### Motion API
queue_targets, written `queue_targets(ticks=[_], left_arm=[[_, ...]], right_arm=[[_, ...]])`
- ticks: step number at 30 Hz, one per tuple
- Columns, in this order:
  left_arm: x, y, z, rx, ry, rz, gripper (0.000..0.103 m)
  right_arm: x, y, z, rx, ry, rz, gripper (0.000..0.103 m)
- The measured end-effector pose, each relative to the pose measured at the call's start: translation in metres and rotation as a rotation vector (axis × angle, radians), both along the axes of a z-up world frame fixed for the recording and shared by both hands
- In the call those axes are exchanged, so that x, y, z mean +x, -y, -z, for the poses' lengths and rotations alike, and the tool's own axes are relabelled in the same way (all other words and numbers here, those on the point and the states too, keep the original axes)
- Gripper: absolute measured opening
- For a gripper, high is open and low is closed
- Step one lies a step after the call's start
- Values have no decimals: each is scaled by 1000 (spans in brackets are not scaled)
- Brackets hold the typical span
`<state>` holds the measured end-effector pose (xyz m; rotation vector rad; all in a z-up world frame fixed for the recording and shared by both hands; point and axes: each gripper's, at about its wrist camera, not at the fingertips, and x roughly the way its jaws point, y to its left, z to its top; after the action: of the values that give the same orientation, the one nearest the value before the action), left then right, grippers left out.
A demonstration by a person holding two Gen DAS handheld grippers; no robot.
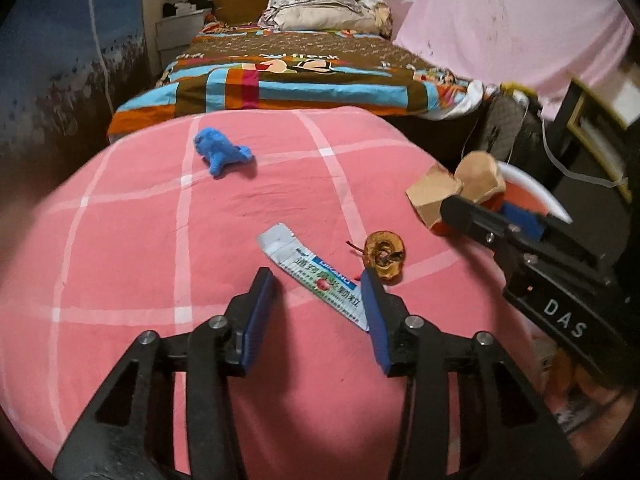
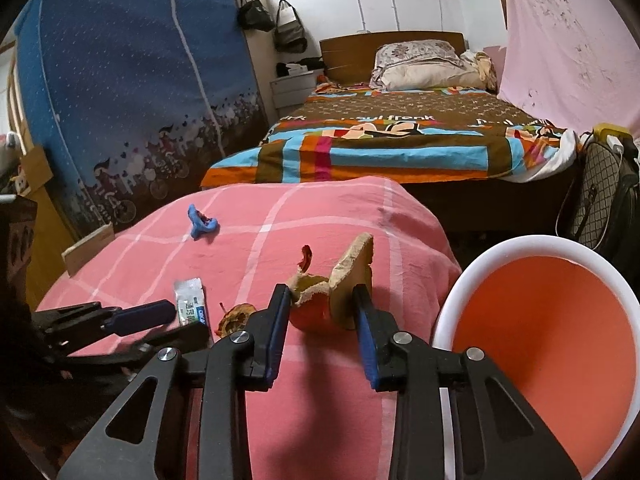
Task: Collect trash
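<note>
- The left gripper (image 1: 318, 284) hangs low over a pink checked cloth (image 1: 160, 240), its jaws partly closed with a silver sachet (image 1: 316, 276) lying between them; whether the pads actually press on the sachet I cannot tell.
- Just right of the sachet lies a browned apple slice (image 1: 385, 255) with a thin red stem, close to the left gripper's right finger.
- The right gripper (image 2: 322, 296) has its jaws drawn narrow around an apple core (image 2: 314, 308); both pads sit against its sides, so it is gripped.
- The core stands near the right edge of the cloth, with a torn scrap of brown paper or peel (image 2: 354, 268) sticking up from it.
- A white bin with an orange inside (image 2: 540, 360) stands just to the right of the cloth, beside the right gripper.
- A crumpled blue scrap (image 1: 222, 152) lies on the far part of the cloth, well apart from both grippers.
- Beyond the cloth is a bed (image 2: 400, 140) with a striped cover and a pillow (image 2: 420, 64).
- A blue fabric wardrobe (image 2: 132, 92) stands on the left.
</note>
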<state>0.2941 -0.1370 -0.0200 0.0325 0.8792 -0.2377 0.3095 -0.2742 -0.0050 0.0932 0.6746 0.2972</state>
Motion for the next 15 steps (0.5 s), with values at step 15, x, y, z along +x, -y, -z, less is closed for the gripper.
queue_targets(ticks=[15], left_arm=[[-3,-12,-3,-25,16,12,2]], right_arm=[[-2,4,0,3,-2,14,30]])
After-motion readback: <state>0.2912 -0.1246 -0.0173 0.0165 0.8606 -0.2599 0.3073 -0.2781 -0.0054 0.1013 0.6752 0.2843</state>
